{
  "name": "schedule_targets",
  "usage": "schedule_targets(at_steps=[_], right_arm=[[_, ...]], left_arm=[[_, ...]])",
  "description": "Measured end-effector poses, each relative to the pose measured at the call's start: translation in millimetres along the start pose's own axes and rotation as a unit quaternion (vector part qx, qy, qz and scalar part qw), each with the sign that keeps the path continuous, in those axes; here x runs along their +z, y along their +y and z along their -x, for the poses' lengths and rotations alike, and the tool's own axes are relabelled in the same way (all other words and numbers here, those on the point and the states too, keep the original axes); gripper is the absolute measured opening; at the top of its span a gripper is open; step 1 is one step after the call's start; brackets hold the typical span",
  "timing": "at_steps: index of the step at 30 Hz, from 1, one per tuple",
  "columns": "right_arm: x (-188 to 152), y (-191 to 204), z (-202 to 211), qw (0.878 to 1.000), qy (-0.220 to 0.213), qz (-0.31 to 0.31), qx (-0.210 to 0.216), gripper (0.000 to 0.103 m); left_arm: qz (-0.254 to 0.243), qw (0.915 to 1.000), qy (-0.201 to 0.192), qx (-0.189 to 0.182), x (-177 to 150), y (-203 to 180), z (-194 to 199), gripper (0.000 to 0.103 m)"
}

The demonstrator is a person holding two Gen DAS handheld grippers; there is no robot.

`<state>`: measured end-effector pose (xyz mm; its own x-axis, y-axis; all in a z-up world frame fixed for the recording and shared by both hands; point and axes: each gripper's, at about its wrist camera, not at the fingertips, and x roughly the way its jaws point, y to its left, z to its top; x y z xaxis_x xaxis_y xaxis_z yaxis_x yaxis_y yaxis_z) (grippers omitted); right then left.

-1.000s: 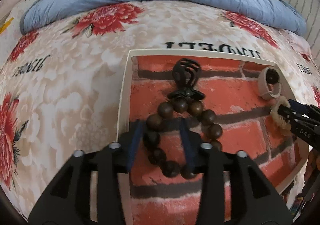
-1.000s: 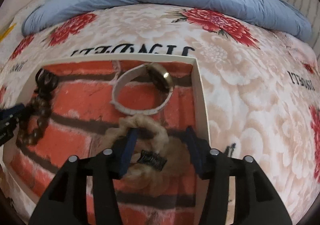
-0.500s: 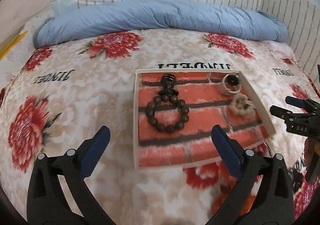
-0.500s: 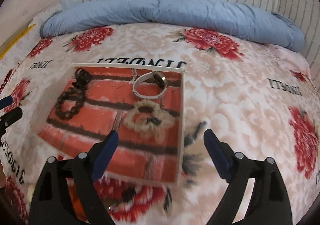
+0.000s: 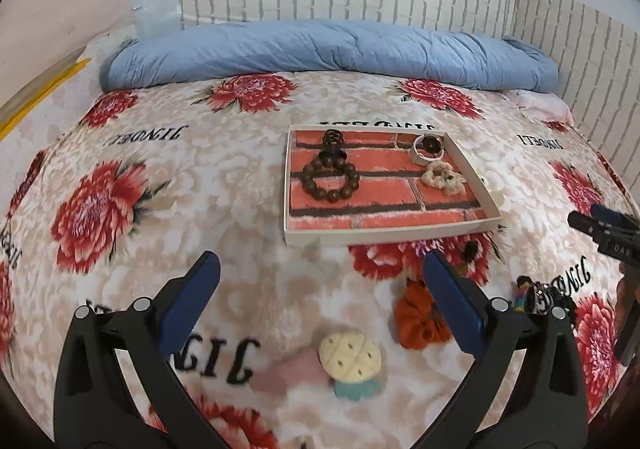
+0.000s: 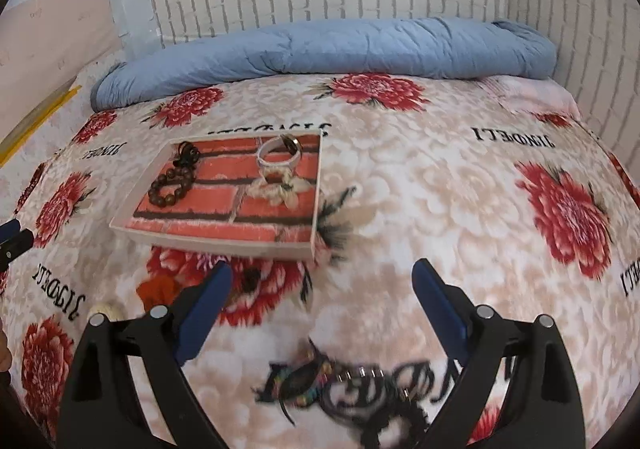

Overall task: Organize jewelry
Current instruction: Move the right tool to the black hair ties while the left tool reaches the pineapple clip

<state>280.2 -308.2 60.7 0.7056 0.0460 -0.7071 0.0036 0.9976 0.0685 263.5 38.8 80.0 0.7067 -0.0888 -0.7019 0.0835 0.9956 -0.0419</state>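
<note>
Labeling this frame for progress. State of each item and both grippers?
tray: flat on bed, holds four items
bead bracelet: in tray, left side
black clip: in tray, above the beads
watch: in tray, far right
cream scrunchie: in tray
orange scrunchie: on bed, outside tray
cookie-shaped piece: on bed, outside tray
left gripper: open, empty
right gripper: opening, empty

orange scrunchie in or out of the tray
Out. The orange scrunchie lies on the floral blanket, nearer the camera than the tray and apart from its rim.
</note>
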Motion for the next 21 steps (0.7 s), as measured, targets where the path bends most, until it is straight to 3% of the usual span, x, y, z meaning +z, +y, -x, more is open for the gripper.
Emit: schedule_targets(at_steps=[6,10,21], right_arm=[[-42,-7,15,0.999,-0.020,0.000,-0.034,0.090],[-68,-7,13,0.998,-0.033,-0.004,-0.058,0.090],[-93,2,-17,0.996,-0.028,-0.013,-0.081,0.090]], left_arm=[[-0.006,0.9997,-0.012,0.018,-23,-11,11,0.098],[0.009,0.9999,-0.012,-0.002,-40,-13,6,0.098],[0.028,0.9991,0.032,-0.003,-67,-9,-41,0.098]])
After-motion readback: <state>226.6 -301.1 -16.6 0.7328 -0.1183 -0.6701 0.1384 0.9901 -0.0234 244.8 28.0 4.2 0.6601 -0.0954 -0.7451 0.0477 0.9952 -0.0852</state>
